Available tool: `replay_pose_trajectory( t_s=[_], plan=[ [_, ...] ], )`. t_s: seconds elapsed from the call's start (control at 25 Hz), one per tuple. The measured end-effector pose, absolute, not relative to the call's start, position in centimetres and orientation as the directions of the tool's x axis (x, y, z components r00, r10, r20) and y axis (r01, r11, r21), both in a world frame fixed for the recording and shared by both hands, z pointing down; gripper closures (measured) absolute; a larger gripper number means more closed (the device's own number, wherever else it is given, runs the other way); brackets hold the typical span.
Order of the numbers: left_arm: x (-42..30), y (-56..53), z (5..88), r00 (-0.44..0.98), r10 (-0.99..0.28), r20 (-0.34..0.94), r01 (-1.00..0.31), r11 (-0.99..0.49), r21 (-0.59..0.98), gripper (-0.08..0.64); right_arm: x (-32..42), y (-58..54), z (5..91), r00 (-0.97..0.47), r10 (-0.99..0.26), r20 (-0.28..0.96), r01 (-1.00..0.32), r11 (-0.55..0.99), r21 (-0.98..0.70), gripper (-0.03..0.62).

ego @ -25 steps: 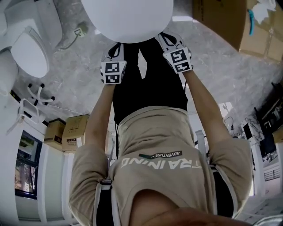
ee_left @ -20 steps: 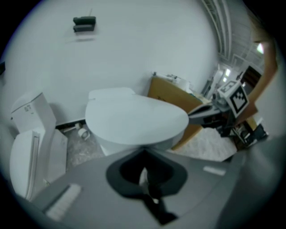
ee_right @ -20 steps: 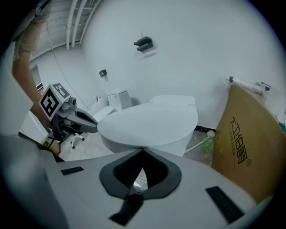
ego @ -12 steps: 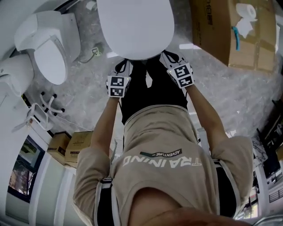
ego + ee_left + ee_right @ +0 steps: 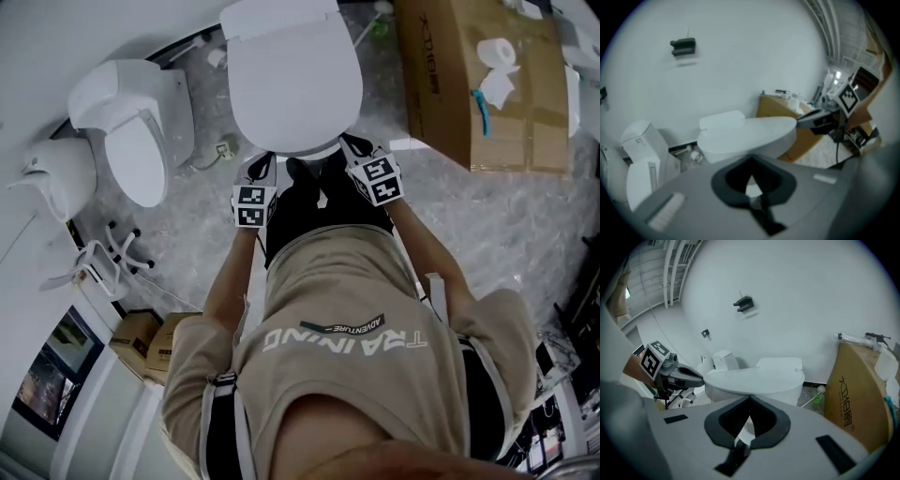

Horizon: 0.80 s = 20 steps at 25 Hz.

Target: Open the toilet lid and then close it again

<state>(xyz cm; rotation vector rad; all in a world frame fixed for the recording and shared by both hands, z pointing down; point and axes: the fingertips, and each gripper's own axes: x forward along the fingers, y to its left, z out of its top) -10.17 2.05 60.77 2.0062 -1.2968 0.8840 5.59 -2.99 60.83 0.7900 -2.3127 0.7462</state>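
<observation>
lid: smooth white oval plastic toilet lid (image 5: 295, 80) lies flat, closed on bowl | left gripper (image 5: 260, 169), right gripper (image 5: 349, 150): both clenched, empty, flanking its front edge (probably placed to nudge under the rim)

white wall (image 5: 797, 296) | grey marbled floor (image 5: 525, 216) | cardboard box (image 5: 441, 84) right | second toilet (image 5: 136, 141) left

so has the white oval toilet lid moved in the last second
Yes: the white oval toilet lid sank, shrinking against the brown cardboard box.
</observation>
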Motion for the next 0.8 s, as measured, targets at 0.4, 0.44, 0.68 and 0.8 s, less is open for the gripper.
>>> replay_pose_trajectory(
  t_s=[0.4, 0.44, 0.68, 0.8],
  plan=[
    [-10.8, -0.7, 56.9, 0.303, -0.599, 0.741, -0.937, -0.330, 0.116, 0.555, 5.1, -5.8, 57.1, -0.668, -0.360, 0.651, -0.671, 0.670, -0.318, 0.578],
    [-10.9, -1.1, 56.6, 0.305, -0.606, 0.735, -0.939, -0.323, 0.123, 0.555, 5.0, -6.1, 56.8, -0.665, -0.365, 0.652, -0.676, 0.665, -0.317, 0.578],
    [-12.0, -3.5, 54.4, 0.376, -0.633, 0.677, -0.916, -0.366, 0.167, 0.555, 4.0, -8.8, 54.5, -0.627, -0.415, 0.659, -0.721, 0.630, -0.289, 0.578],
    [-12.3, -4.5, 53.5, 0.433, -0.627, 0.647, -0.890, -0.409, 0.200, 0.555, 3.7, -9.9, 53.6, -0.590, -0.448, 0.671, -0.754, 0.603, -0.261, 0.578]
  ],
)
